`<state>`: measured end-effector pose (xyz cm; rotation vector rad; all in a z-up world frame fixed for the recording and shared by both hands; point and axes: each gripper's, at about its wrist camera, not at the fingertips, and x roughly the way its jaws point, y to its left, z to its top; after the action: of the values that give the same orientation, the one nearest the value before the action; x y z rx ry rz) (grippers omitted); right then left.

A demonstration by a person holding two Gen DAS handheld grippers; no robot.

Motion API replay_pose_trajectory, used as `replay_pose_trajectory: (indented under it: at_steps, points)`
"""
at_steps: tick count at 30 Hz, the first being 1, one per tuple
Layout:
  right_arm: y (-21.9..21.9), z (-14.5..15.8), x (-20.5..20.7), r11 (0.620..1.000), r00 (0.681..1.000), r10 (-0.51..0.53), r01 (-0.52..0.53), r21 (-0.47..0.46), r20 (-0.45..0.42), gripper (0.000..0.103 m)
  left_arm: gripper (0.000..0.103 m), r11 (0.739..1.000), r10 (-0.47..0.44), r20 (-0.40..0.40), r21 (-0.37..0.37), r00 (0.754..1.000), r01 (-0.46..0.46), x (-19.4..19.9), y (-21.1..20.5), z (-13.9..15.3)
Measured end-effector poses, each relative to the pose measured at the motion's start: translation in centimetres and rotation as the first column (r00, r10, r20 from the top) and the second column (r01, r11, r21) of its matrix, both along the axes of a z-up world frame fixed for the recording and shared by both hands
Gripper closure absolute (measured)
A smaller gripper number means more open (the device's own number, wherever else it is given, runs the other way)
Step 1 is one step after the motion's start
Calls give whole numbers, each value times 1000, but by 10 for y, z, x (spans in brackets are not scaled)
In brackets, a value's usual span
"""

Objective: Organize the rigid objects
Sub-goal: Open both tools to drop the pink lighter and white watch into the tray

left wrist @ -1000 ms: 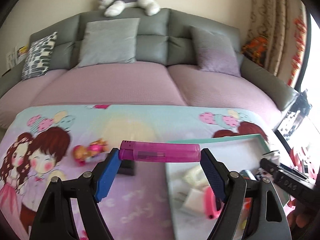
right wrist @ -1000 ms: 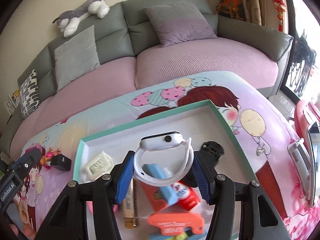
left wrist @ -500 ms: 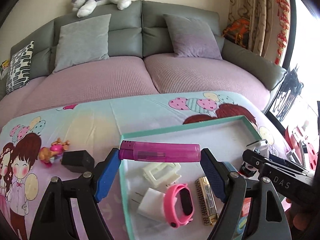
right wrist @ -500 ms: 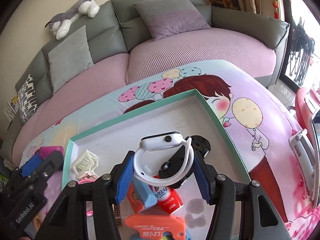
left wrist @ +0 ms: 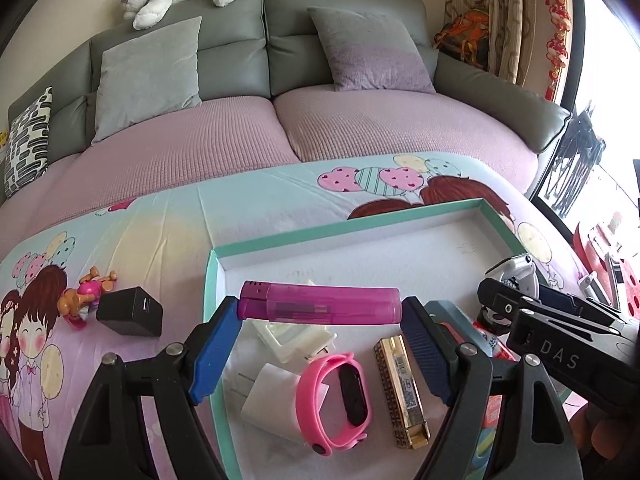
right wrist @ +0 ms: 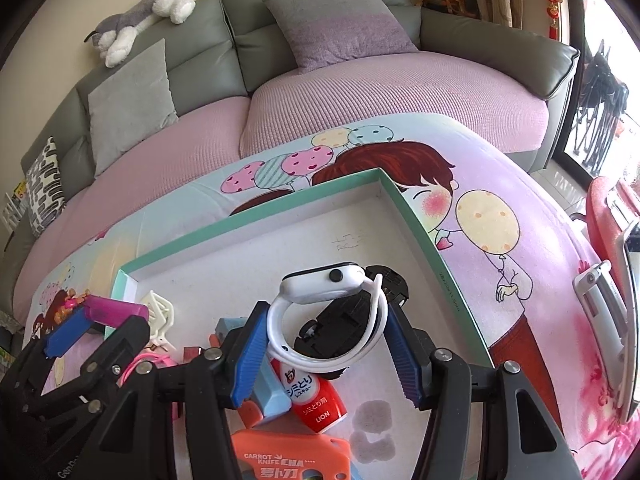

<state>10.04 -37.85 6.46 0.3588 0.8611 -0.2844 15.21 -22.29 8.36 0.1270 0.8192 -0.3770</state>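
My left gripper [left wrist: 320,336] is shut on a magenta lighter [left wrist: 320,304], held crosswise above the near left part of the teal-rimmed white tray [left wrist: 344,224]. My right gripper [right wrist: 326,344] is shut on a white smartwatch [right wrist: 324,288], held above the tray [right wrist: 256,216] over a black toy car [right wrist: 344,320]. In the tray lie a pink fitness band [left wrist: 336,396], a gold harmonica [left wrist: 404,388], a white charger [left wrist: 268,400], a white clip [left wrist: 288,336], a red bottle [right wrist: 314,396] and an orange knife case [right wrist: 288,460].
A black charger cube [left wrist: 130,312] and a small pink toy figure [left wrist: 86,292] lie on the cartoon tablecloth [left wrist: 160,240] left of the tray. A sofa with cushions [left wrist: 360,48] stands behind the table. A red chair [right wrist: 612,216] is at the right.
My left gripper has carried the lighter rightward from over the tablecloth to over the tray's left part. My right gripper has moved with the watch toward the tray's right side, over the black toy car.
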Motion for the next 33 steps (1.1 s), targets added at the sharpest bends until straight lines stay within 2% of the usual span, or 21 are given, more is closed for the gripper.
replay_pose_trajectory:
  at_steps: [12, 21, 25, 33]
  points:
    - [7, -2, 5, 999, 1000, 16, -17, -32, -24, 42, 21, 1000, 11, -58, 19, 998, -10, 5, 3, -12]
    - [12, 5, 5, 999, 999, 32, -32, -43, -15, 40, 21, 999, 15, -53, 31, 998, -13, 4, 6, -6]
    - [13, 15, 1, 997, 1000, 16, -16, -82, 10, 27, 20, 999, 27, -36, 35, 999, -25, 3, 9, 1]
    - [11, 23, -2, 996, 999, 9, -5, -92, 34, 25, 16, 996, 88, -12, 28, 996, -88, 5, 26, 11]
